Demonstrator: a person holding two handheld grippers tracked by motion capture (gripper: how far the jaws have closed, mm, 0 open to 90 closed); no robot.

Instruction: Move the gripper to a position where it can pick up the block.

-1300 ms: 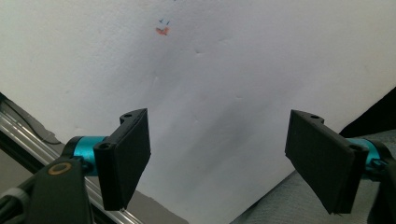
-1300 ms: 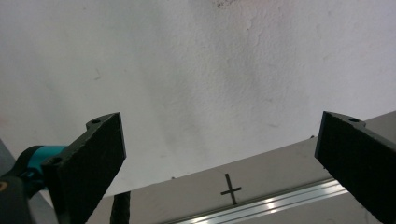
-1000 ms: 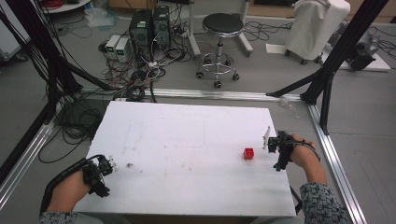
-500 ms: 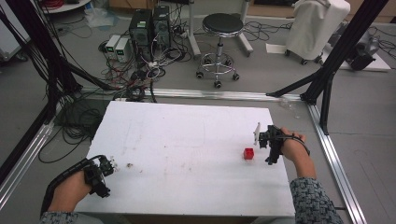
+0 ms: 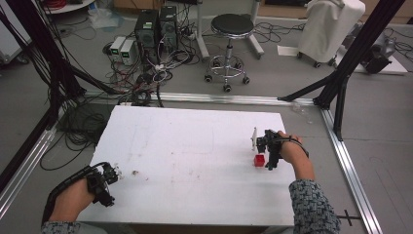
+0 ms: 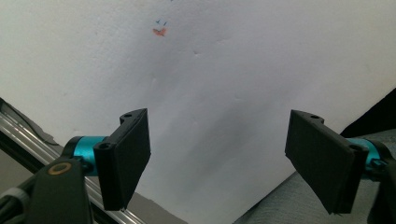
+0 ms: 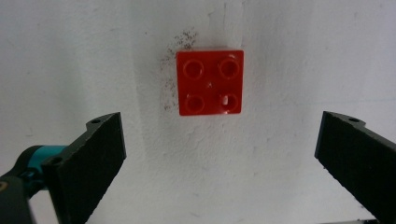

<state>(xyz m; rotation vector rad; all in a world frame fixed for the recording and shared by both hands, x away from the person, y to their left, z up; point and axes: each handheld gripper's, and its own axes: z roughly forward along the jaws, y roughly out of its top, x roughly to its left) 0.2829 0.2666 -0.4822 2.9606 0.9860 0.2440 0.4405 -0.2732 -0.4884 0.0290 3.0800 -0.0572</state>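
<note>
A small red brick (image 5: pixel 259 160) with studs on top lies on the white table (image 5: pixel 195 146) at the right. Seen from above in the right gripper view, the red brick (image 7: pixel 210 82) rests just ahead of the wide jaws. My right gripper (image 5: pixel 265 148) hovers right over it, open, pointing down, nothing held; its midpoint (image 7: pixel 224 163) lies just below the brick. My left gripper (image 5: pixel 108 181) rests at the table's near left corner, open and empty, its jaws spread over bare white surface (image 6: pixel 219 154).
A small dark speck (image 5: pixel 134 172) lies on the table near the left gripper. An orange-blue mark (image 6: pixel 160 31) shows on the surface ahead of the left jaws. Metal rails (image 5: pixel 348 161) frame the table; a stool (image 5: pixel 233 29) and cables stand beyond.
My right gripper has moved left from the table's right edge and now hangs over the red brick. The left gripper has stayed put.
</note>
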